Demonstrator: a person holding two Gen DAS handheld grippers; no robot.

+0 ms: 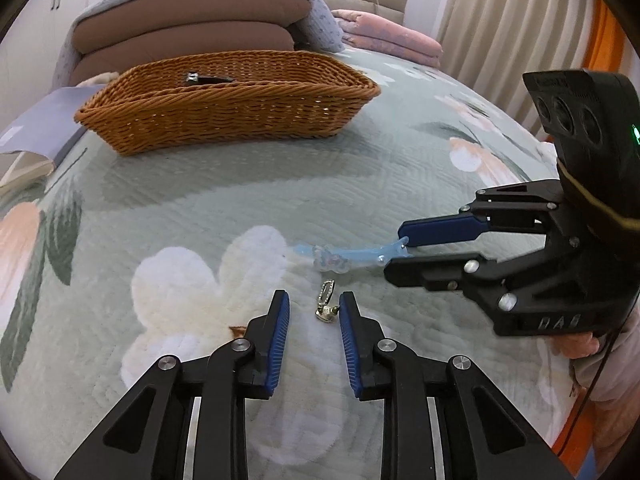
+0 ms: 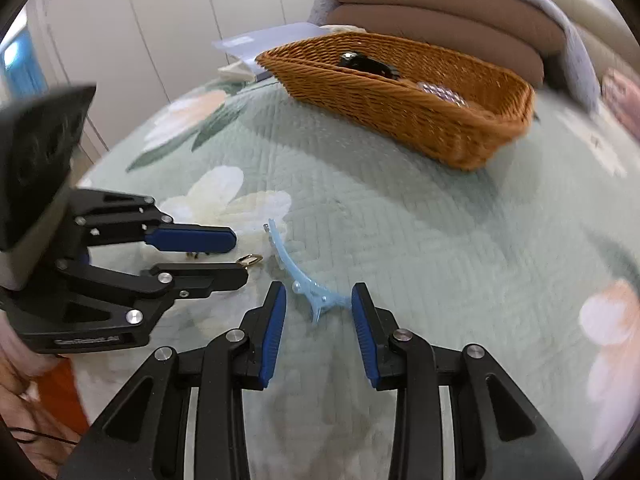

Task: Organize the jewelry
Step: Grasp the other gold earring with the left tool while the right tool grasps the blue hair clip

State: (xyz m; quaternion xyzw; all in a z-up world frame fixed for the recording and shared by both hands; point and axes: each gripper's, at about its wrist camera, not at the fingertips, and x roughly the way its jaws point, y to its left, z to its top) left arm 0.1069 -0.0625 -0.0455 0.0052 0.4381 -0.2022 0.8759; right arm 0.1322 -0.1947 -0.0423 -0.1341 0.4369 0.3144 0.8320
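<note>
A pale green quilted bedspread with white and peach flowers (image 1: 248, 184) covers the bed. At its far end lie stacked brown cushions (image 1: 192, 28) under a grey-blue dotted blanket (image 1: 320, 16); beside them, folded pink bedding (image 1: 392, 38). Beige pleated curtains (image 1: 512, 32) hang beyond the bedspread's right edge.

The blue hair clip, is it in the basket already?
No, the blue hair clip lies on the quilt between the right gripper's open fingers, apart from the wicker basket.
</note>
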